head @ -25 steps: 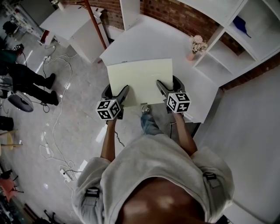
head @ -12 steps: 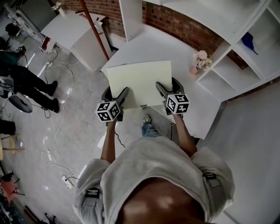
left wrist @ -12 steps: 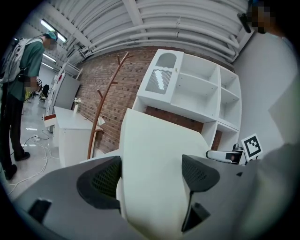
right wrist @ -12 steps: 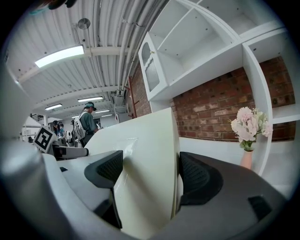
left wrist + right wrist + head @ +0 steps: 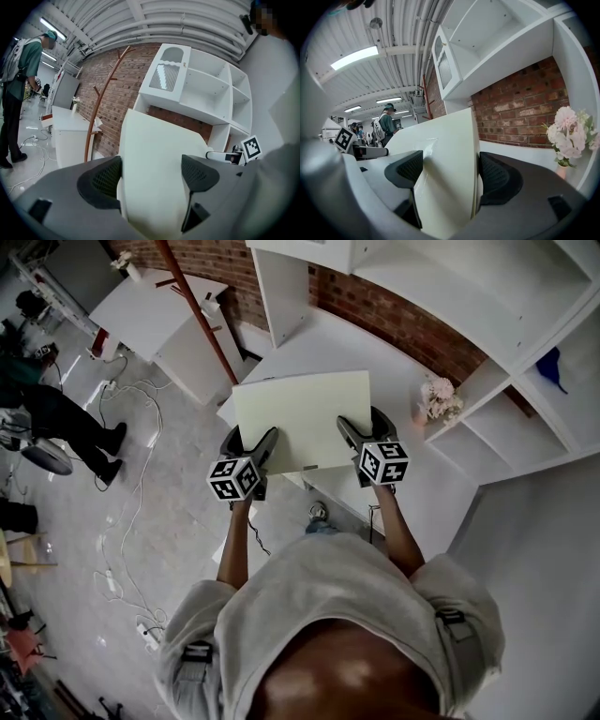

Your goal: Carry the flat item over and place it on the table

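Both forearms reach forward from grey sleeves, about parallel, elbows close to the body. The left forearm [image 5: 232,545] and the right forearm [image 5: 398,531] each end at a marker cube. The hands themselves are hidden behind those cubes in the head view.

The left gripper [image 5: 248,442] and the right gripper [image 5: 364,427] hold the near edge of a pale, flat board [image 5: 300,413], one close to each near corner. In the left gripper view, the left gripper [image 5: 154,176] has its fingers [image 5: 101,180] closed on the board [image 5: 154,140], one on each face. In the right gripper view, the right gripper [image 5: 450,171] does the same: its fingers [image 5: 499,176] clamp the board [image 5: 445,140] close to its side edge. In the head view one finger of each pair lies under the board, and only its base shows.

The board lies roughly level, over the near left corner of the white bench [image 5: 309,343]. Whether its underside touches the benchtop cannot be told.

On the bench to the right stands a small vase of pink flowers [image 5: 436,399], well apart from the board. Beyond are white shelves [image 5: 506,418], cut off at the picture's edge, and a brick wall [image 5: 394,310]. A person [image 5: 56,413] stands on the floor far to the left, only partly in view.
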{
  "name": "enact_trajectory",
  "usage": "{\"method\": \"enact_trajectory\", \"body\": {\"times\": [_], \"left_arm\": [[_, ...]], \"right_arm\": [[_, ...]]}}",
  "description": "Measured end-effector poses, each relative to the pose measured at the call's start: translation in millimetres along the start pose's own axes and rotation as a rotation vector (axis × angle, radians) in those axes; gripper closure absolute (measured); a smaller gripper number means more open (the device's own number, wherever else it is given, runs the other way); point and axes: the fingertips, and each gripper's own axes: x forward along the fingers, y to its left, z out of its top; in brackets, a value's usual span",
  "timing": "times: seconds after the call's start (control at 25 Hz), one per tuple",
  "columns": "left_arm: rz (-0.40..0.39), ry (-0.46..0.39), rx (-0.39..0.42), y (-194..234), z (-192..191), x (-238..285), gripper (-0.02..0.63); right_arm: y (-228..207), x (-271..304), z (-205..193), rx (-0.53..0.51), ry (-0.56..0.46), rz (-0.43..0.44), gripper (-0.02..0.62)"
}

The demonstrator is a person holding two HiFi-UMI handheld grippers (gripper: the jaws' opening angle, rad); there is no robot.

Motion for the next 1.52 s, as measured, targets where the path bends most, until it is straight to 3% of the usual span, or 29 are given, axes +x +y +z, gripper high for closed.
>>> {"method": "enact_trajectory", "body": {"times": [0.68,1.52], "left_arm": [[0.028,0.006,-0.024,32,28,81,0.206],[0.038,0.048,-0.048,76,24,97,0.206]], "right_arm": [[-45,81,25,0.008,0.015,0.017,0.207],[-34,124,12,0.025,0.064,0.008,0.207]]}}
